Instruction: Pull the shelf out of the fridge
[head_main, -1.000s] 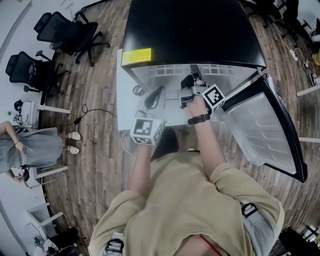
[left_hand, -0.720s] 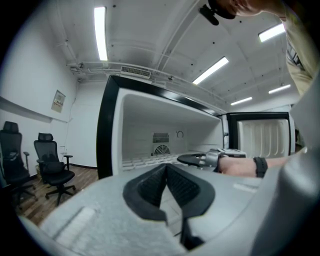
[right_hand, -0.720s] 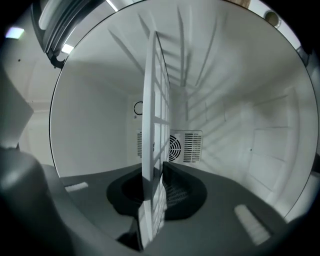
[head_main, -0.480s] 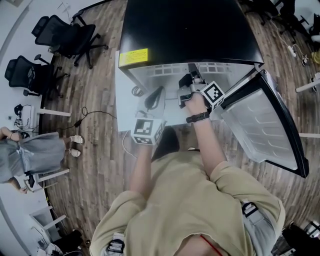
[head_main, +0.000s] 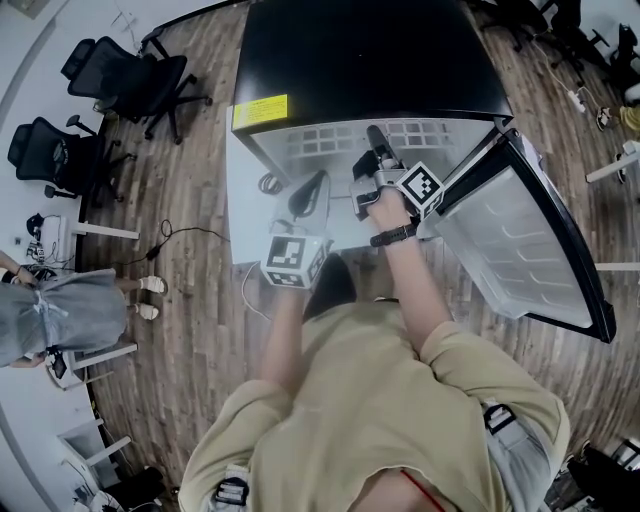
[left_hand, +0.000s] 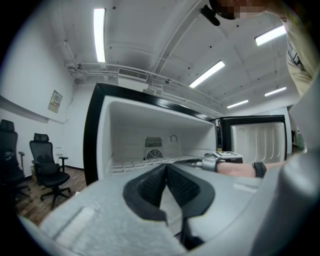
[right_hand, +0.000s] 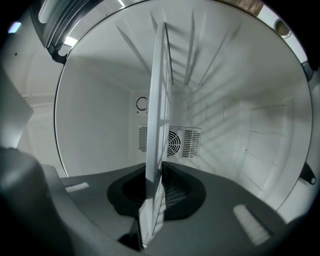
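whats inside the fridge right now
A white grid shelf, its front edge clamped in the right gripper, and a fan vent on the back wall. The fridge's black top hides the rest from the head view.

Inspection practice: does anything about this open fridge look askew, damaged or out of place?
Nothing stands out: the white slatted shelf sits level in the black fridge, gripped by the right hand-held gripper.

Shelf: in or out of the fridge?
In. The shelf reaches back toward the fan inside the fridge; the right gripper grips its front edge.
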